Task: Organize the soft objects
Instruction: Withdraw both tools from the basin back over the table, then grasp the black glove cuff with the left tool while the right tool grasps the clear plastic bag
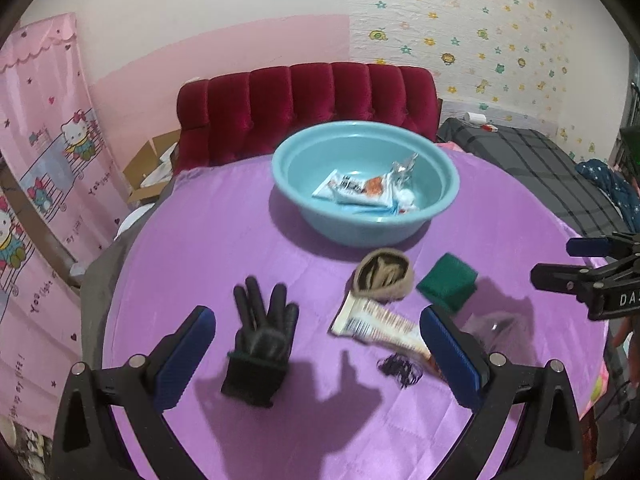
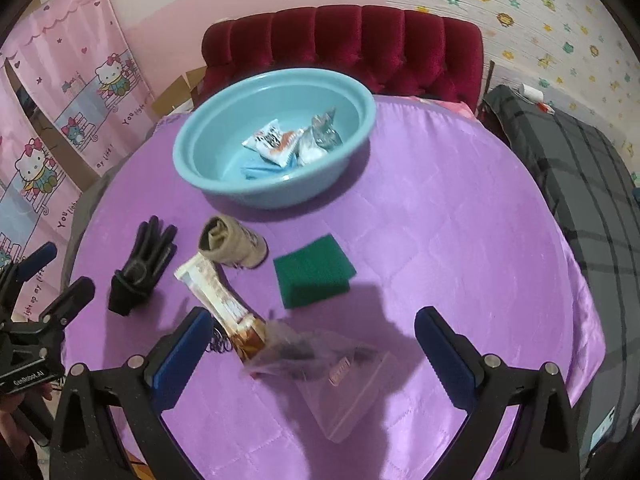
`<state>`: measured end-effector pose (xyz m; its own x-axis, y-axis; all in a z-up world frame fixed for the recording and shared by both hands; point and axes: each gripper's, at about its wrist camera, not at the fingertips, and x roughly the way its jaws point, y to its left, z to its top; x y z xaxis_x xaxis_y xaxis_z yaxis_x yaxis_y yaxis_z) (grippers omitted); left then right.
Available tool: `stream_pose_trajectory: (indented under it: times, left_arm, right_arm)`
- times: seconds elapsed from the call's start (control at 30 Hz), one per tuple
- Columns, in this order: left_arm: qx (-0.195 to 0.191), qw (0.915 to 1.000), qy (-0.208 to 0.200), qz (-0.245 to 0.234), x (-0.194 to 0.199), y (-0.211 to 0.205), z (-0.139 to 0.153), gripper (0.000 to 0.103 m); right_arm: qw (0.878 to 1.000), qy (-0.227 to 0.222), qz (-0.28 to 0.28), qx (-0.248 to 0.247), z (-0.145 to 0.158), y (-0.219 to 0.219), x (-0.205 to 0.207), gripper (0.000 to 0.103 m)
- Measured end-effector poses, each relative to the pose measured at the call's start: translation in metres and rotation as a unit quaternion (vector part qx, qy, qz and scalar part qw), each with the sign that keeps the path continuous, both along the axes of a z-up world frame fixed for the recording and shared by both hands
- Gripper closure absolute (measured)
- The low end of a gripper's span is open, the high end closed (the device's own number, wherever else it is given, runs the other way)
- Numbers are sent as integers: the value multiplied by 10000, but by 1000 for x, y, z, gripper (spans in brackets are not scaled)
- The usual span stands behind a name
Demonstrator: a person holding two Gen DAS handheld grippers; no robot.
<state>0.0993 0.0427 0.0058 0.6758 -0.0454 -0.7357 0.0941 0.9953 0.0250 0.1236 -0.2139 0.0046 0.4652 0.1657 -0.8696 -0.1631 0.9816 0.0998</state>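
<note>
The left gripper (image 1: 318, 354) stands wide open in the lower part of the left wrist view, with nothing between its 2 blue pads (image 1: 184, 356). The black glove (image 1: 262, 340) lies flat on the purple tablecloth (image 1: 200, 240), just inside the left pad; whether they touch, I cannot tell. The right pad stands over the end of a long snack wrapper (image 1: 380, 322), beside a small bundle of dark hair ties (image 1: 400, 370).

The right gripper (image 2: 316, 354) is also wide open and holds nothing. Between its pads, at the lower centre of the right wrist view, lies a clear zip bag (image 2: 328, 368) with something dark inside, over the brown end of the wrapper.

Above these, at mid frame, a rolled beige sock (image 2: 234, 246) rests just beside the green sponge (image 2: 314, 270). The light blue basin (image 2: 276, 152) stands in the upper centre, near the far edge of the round table, and has some packets (image 2: 276, 142) in it. The red tufted chair back (image 2: 344, 44) rises behind it.

The right half of the cloth is open room. The table edge curves down on both sides of the frame.

On the other gripper's body, at the right edge of the left wrist view, "DA" can be read; at the lower left of the right wrist view, "GenRobot.AI". The pink curtain (image 2: 60, 100) carries cat pictures and partly readable writing. The wrapper print is too blurred to read.
</note>
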Motion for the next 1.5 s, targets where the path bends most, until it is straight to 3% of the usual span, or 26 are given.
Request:
stream_pose_trajectory:
  times: [0.33,0.57,0.87,0.97,1.03,1.13,1.23,1.5]
  left_arm:
    - [193,9994,-62,296,-33,11,-39,0]
    - [45,9990,239,377,-39,19,-67,0]
    - [-40,9982,326,495,-42,32,-75,0]
    - [-84,9979,373,523,-42,35,-79,0]
    - [-75,9977,408,532,-40,37,-83,0]
    - [-73,9975,440,549,-38,40,-86,0]
    - [-116,9971,459,590,-34,44,-88,0]
    - [-205,9966,439,660,-18,51,-93,0]
  right_arm:
    - [9997,-224,3,0,-35,-3,-29,0]
    - [9997,197,-55,-133,-73,-5,-34,0]
    - [9984,469,-172,-257,-93,-6,-26,1]
    - [9985,480,-179,-186,-94,-4,-25,20]
    - [9980,572,-210,-156,-98,-3,-24,64]
    - [9983,559,-171,-87,-99,-3,-28,84]
    - [9987,453,-212,-37,-94,-5,-33,92]
    - [9989,210,-422,51,-73,-6,-37,93]
